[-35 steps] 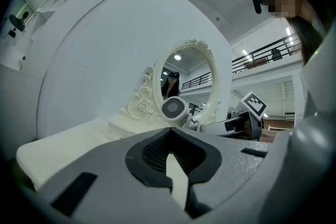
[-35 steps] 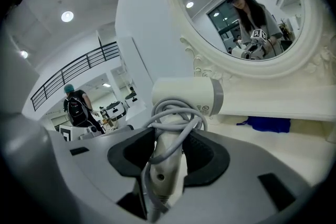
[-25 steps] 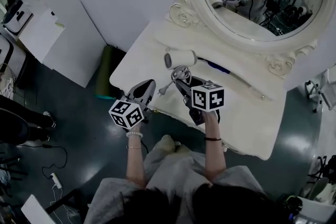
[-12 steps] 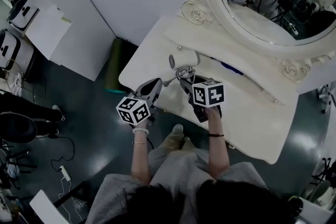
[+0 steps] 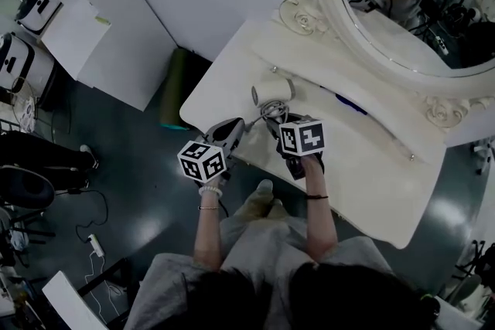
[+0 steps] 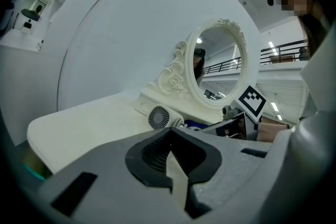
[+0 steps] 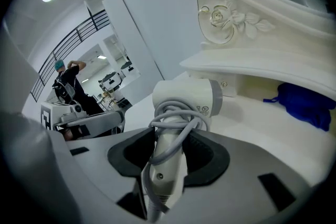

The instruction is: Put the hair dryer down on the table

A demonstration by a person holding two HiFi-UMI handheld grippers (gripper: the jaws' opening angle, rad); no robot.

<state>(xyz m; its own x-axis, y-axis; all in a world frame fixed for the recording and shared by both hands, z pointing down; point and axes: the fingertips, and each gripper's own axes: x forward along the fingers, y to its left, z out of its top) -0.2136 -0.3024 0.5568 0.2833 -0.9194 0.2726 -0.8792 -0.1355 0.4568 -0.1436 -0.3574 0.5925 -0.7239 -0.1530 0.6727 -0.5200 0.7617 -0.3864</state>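
Jaws of the right gripper (image 7: 168,160) are closed on the handle of the dryer (image 7: 186,97), with the pads pressed against it from both sides; the cord (image 7: 176,123) is wound round that handle and hangs down between the jaws. Jaws of the left gripper (image 6: 170,157) are drawn together with nothing between them, and this gripper is held at the near edge of the table (image 5: 371,166), just beside the right one. The dryer is carried barrel up over the near left part of the table, close to the surface; whether any part of it touches cannot be told. Progress is judged as late but unfinished: the dryer has been brought to the table, while setting it to rest, opening the right jaws and drawing the gripper back are left. No container is seen on the table. Further out, a blue item (image 7: 302,102) lies under the ledge (image 7: 262,68) of the carved mirror (image 5: 402,4), well apart from the dryer.
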